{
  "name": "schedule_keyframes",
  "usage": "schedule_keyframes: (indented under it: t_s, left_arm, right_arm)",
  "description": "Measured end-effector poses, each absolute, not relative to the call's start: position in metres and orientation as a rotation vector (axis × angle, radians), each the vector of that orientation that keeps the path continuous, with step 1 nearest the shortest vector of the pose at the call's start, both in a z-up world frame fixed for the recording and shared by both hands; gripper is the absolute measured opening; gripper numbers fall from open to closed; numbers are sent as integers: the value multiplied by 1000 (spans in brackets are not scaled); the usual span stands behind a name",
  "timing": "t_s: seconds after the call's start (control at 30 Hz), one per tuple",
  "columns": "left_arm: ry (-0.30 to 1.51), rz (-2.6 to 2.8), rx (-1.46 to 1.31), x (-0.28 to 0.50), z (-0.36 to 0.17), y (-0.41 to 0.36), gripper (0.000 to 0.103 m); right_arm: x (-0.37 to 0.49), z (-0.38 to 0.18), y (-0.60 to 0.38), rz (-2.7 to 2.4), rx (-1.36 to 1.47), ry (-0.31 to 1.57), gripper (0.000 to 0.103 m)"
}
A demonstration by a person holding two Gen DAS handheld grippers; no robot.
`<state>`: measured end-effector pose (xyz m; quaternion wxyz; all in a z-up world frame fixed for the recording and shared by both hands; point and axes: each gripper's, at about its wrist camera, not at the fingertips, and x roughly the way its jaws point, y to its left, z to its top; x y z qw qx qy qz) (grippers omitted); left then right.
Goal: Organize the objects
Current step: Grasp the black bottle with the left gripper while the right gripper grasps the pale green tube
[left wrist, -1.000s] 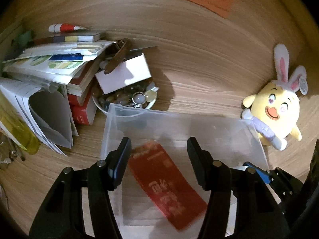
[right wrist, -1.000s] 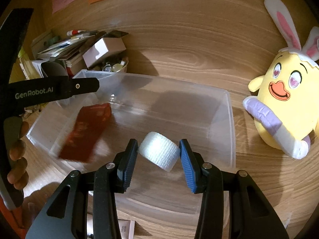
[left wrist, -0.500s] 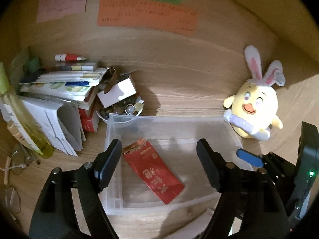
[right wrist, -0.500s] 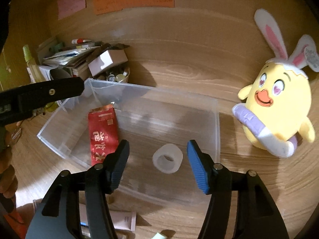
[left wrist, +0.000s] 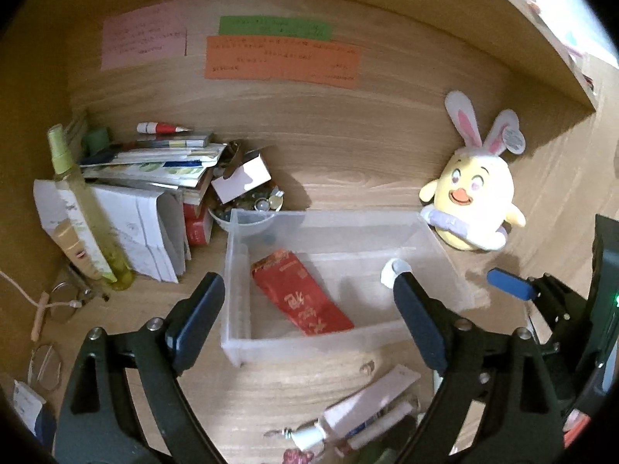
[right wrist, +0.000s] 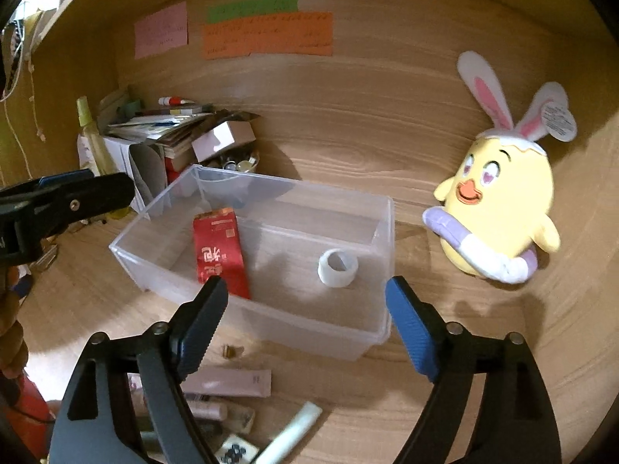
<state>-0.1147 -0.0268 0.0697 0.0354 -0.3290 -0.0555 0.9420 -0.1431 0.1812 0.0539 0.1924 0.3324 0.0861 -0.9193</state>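
Two things are already lying inside the clear rectangular plastic bin [right wrist: 271,309], which we are using as the collecting place on the wooden desk [right wrist: 348,135]. Beside the bin's right end, the yellow plush chick with rabbit ears [right wrist: 499,208] is standing apart, untouched. Inside the bin toward its left end, the flat red paper packet [right wrist: 218,251] is lying on the floor; toward its right end, the small white tape roll [right wrist: 337,267] is resting on its side. Above the bin's near wall we are holding the right gripper [right wrist: 305,317]; its jaws have just been opening and are standing wide and empty, as are those of the left gripper [left wrist: 309,309]. Just in front of the bin, the pale cosmetic tubes [right wrist: 228,382] are waiting, probably next.
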Motion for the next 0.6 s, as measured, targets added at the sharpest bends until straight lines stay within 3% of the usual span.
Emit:
schedule_keyframes:
  t_s: [0.6]
  left_arm:
    - [56, 2910, -1110, -40, 24, -20, 92]
  right_arm:
    - [-102, 22, 216, -2570, 1031, 180, 82]
